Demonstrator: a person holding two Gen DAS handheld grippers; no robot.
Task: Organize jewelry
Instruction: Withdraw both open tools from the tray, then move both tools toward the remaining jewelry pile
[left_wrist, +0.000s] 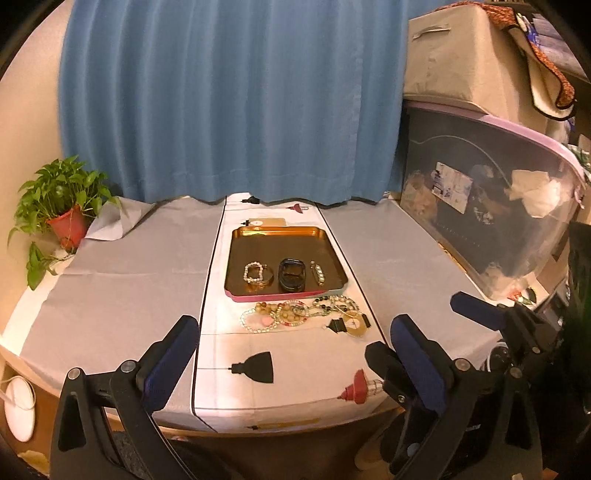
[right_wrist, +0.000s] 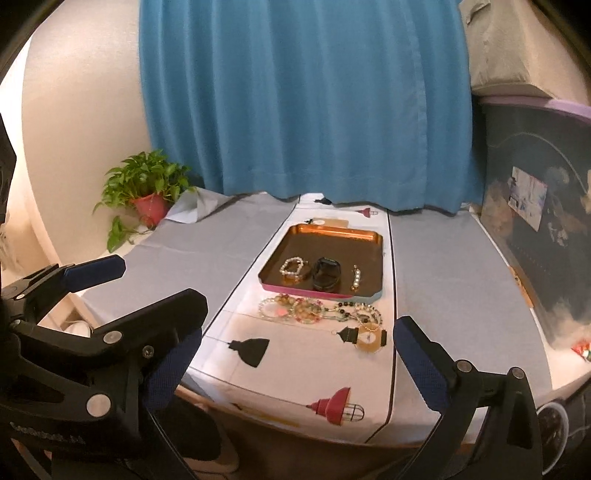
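Potted plant in a red pot sits at the far left corner of the table, blue curtain behind. Left gripper hovers over the near table edge, jaws spread wide, nothing between them. Gold tray with a pink front rim sits mid-table on the white runner; inside along its near side, left to right: a pearl bracelet looped over a gold bangle, a black band coiled in an oval, and a short straight pearl-and-gold piece. Just in front of the tray, on the runner, lies a tangled heap of jewelry: clear bead loop with pink stone, tan wooden beads, a multicolor bead ring, a dark-and-green bead strand, and a gold ring at the right end. Right gripper also hangs over the near edge, jaws apart, holding nothing. Clear storage bin with a purple lid stands at the far right.
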